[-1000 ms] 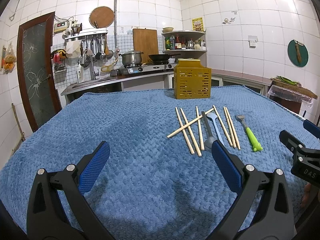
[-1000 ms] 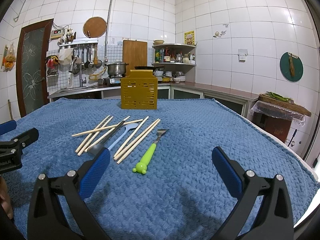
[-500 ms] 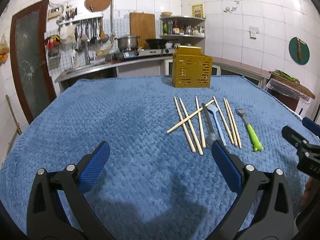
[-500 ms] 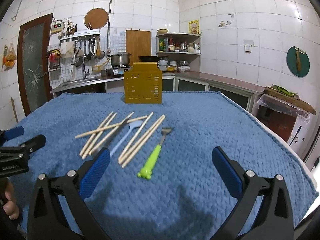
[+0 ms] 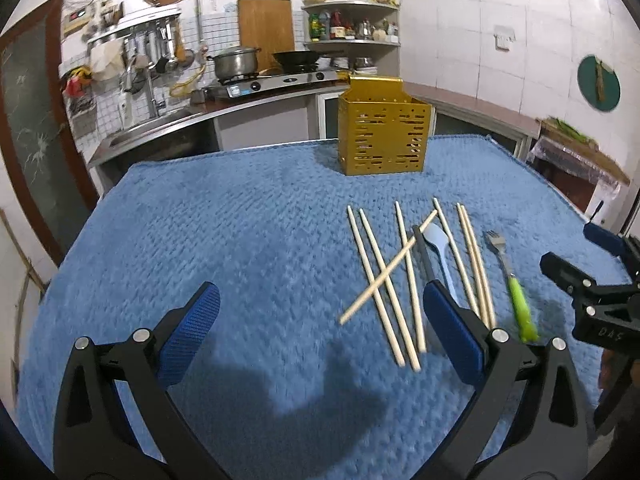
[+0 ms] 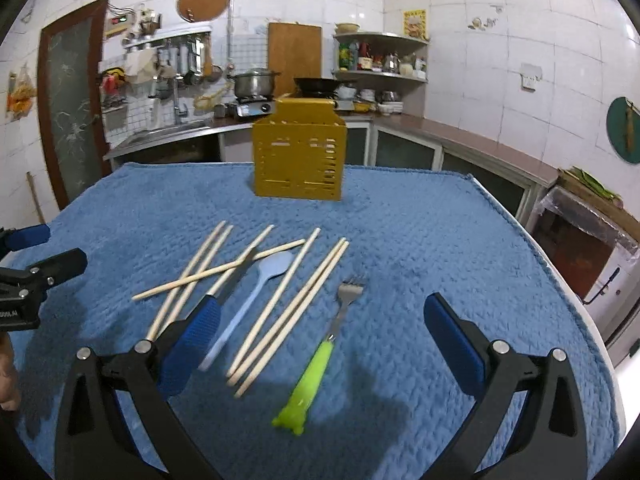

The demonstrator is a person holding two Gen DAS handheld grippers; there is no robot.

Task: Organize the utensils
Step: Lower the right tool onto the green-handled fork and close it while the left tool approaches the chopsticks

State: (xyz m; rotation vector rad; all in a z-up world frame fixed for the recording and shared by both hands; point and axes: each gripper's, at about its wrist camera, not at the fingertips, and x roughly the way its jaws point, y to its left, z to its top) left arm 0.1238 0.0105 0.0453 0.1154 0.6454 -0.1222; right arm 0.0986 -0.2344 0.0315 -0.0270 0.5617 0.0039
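Several wooden chopsticks point(image 5: 376, 264) point(image 6: 280, 296) lie on the blue cloth, one crossed over the others. Among them lie a pale blue spoon point(image 5: 438, 246) point(image 6: 256, 292), a dark-handled utensil point(image 5: 423, 256) point(image 6: 234, 278) and a green-handled fork point(image 5: 516, 300) point(image 6: 320, 360). A yellow perforated utensil holder point(image 5: 382, 140) point(image 6: 299, 156) stands upright at the far side. My left gripper point(image 5: 320, 332) is open and empty, left of the utensils. My right gripper point(image 6: 320, 340) is open and empty, above the fork handle.
A blue textured cloth point(image 5: 240, 240) point(image 6: 440, 240) covers the table. Its right edge point(image 6: 560, 280) drops off beside a covered side table. A counter with sink, stove and pots point(image 5: 240, 76) runs behind.
Both grippers have moved forward and tilted down over the utensils, which now look nearer. Nothing on the cloth has moved.
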